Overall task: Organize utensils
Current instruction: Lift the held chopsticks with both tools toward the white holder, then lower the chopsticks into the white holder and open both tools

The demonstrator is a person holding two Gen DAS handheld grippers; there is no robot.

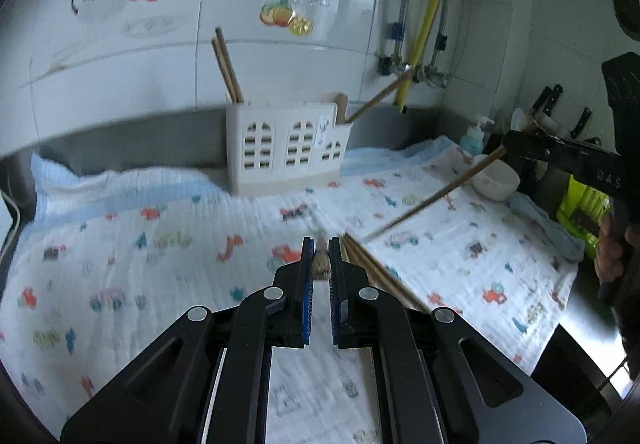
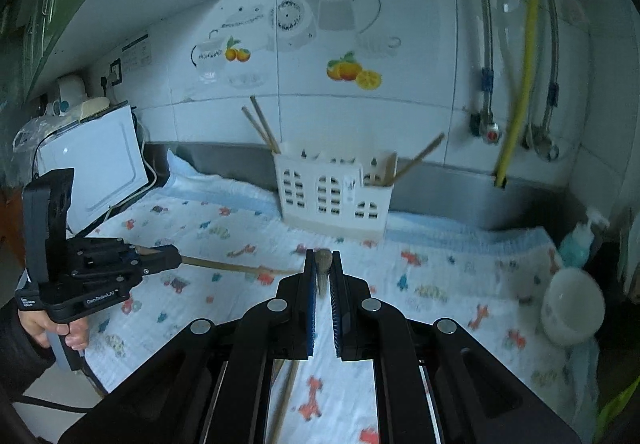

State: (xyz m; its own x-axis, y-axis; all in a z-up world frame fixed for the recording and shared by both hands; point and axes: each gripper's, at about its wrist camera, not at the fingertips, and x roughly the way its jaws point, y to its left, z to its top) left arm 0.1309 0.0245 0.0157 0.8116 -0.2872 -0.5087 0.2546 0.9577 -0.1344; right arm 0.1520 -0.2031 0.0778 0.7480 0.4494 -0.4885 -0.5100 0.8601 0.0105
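Left wrist view: left gripper (image 1: 321, 244) clamped on chopstick end (image 1: 321, 264), long axis running away from camera. Right gripper (image 1: 516, 141) far right holds chopstick (image 1: 432, 199), tip slanting down-left toward cloth (image 1: 160, 244). Utensil holder (image 1: 286, 145) ahead.

Right wrist view: right gripper (image 2: 322, 258) closed on chopstick (image 2: 322, 268); shaft passes back beneath it. Left gripper (image 2: 168, 254) at left grips chopstick (image 2: 236, 267), pointing right. Holder (image 2: 334, 193) ahead on counter.
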